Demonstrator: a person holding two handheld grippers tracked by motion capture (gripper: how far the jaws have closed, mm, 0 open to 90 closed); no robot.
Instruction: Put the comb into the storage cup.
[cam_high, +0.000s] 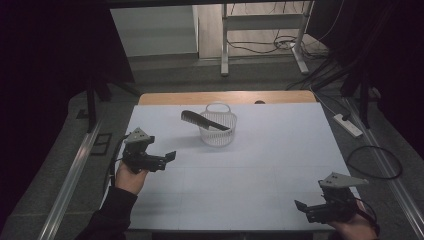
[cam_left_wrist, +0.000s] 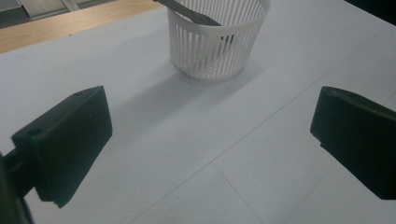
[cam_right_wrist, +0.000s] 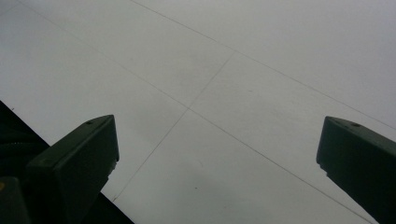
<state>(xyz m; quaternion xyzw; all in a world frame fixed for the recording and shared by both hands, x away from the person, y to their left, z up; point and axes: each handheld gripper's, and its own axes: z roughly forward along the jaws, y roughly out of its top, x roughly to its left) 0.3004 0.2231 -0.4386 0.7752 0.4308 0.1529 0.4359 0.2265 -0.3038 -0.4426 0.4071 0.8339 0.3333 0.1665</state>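
Note:
A white slotted basket (cam_high: 218, 131) stands on the white table (cam_high: 260, 165), a little behind its middle. A dark comb (cam_high: 202, 120) leans in it, one end inside and the other poking out over the left rim. My left gripper (cam_high: 167, 160) hovers at the table's left, jaws wide open and empty, pointing right. In the left gripper view, the basket (cam_left_wrist: 217, 51) and the comb (cam_left_wrist: 187, 10) lie well ahead of this gripper (cam_left_wrist: 212, 121). My right gripper (cam_high: 303, 210) is at the front right corner, open and empty. In the right gripper view, bare table (cam_right_wrist: 243, 70) lies under the right gripper (cam_right_wrist: 217, 135).
A wooden strip (cam_high: 225, 97) runs along the table's far edge. On the floor at the right lie a power strip (cam_high: 347, 125) and a cable loop (cam_high: 375, 162). Metal rails (cam_high: 75, 170) flank the table. The table's front edge (cam_right_wrist: 56, 154) is close under the right gripper.

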